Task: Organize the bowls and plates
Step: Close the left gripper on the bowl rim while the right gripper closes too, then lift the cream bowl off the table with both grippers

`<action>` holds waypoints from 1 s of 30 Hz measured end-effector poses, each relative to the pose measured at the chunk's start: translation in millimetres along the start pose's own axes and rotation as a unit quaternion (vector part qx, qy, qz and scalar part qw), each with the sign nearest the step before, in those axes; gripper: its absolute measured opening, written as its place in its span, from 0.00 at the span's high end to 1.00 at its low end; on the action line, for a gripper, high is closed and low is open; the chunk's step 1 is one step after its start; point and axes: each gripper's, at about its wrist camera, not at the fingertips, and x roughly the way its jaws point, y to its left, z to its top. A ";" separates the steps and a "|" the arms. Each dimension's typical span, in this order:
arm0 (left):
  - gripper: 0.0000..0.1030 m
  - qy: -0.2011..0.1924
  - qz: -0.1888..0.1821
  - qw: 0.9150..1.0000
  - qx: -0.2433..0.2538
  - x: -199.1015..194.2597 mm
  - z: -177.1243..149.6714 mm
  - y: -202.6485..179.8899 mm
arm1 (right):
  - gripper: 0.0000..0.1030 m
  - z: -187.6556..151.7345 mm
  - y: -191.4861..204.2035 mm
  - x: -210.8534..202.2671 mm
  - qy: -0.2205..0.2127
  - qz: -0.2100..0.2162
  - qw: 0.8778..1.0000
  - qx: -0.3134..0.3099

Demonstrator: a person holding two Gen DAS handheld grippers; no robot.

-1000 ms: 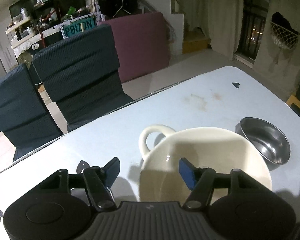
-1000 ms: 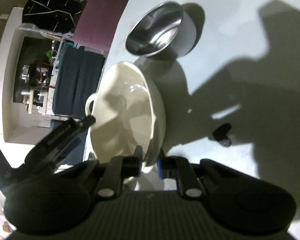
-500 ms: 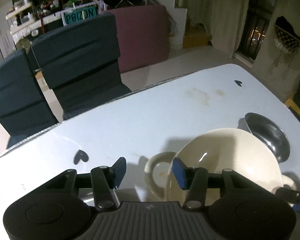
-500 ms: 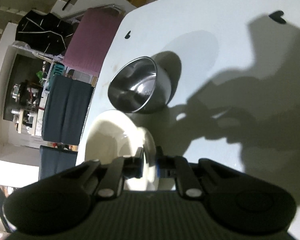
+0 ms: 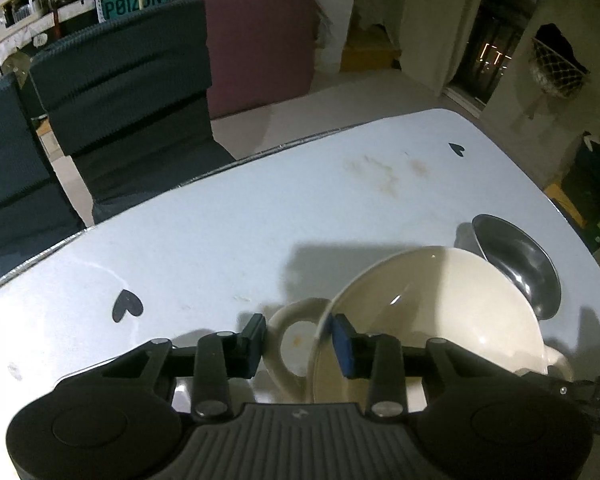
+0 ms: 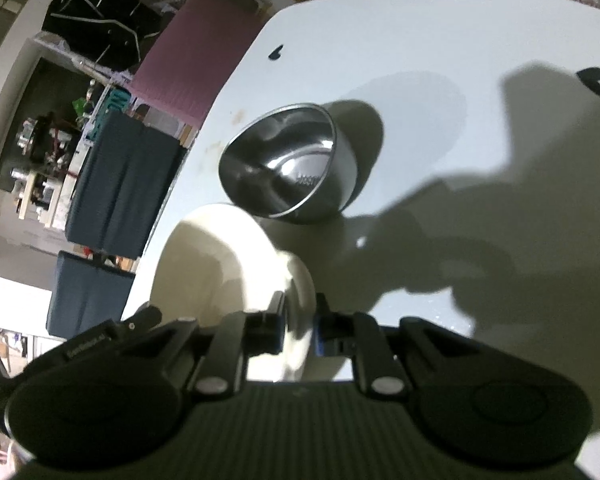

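Note:
A cream bowl (image 5: 440, 312) with a loop handle (image 5: 290, 340) on each side sits on the white table (image 5: 220, 240). My left gripper (image 5: 300, 346) has its jaws closing. The left handle and the rim lie between the pads, which touch them on both sides. My right gripper (image 6: 298, 330) is shut on the opposite side of the cream bowl (image 6: 220, 264); in the left wrist view it shows at the lower right edge. A steel bowl (image 5: 520, 264) (image 6: 280, 168) stands on the table just beyond the cream one.
Two dark blue chairs (image 5: 128, 100) and a maroon chair back (image 5: 260, 40) stand along the table's far edge. Black heart stickers (image 5: 127, 306) dot the white table (image 6: 460, 60). Shadows of the hands fall across its right side.
My left gripper has shifted from over the cream bowl's middle to its left handle and narrowed around it. In the right wrist view the steel bowl has slid toward the picture's centre; that gripper kept its hold.

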 end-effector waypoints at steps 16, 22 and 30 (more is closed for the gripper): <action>0.65 0.012 -0.042 0.999 -0.016 1.7 -12.2 13.2 | 0.87 -1.2 -1.1 -2.4 0.008 0.003 1.000 0.002; 0.67 -0.004 -0.050 0.998 -0.029 -1.4 -20.9 16.6 | 0.87 1.0 -1.9 -3.4 0.008 0.006 1.000 -0.009; 0.70 -0.021 -0.040 0.997 -0.067 -10.1 -39.2 13.6 | 0.86 -0.4 9.0 -4.0 -0.008 -0.007 0.997 -0.074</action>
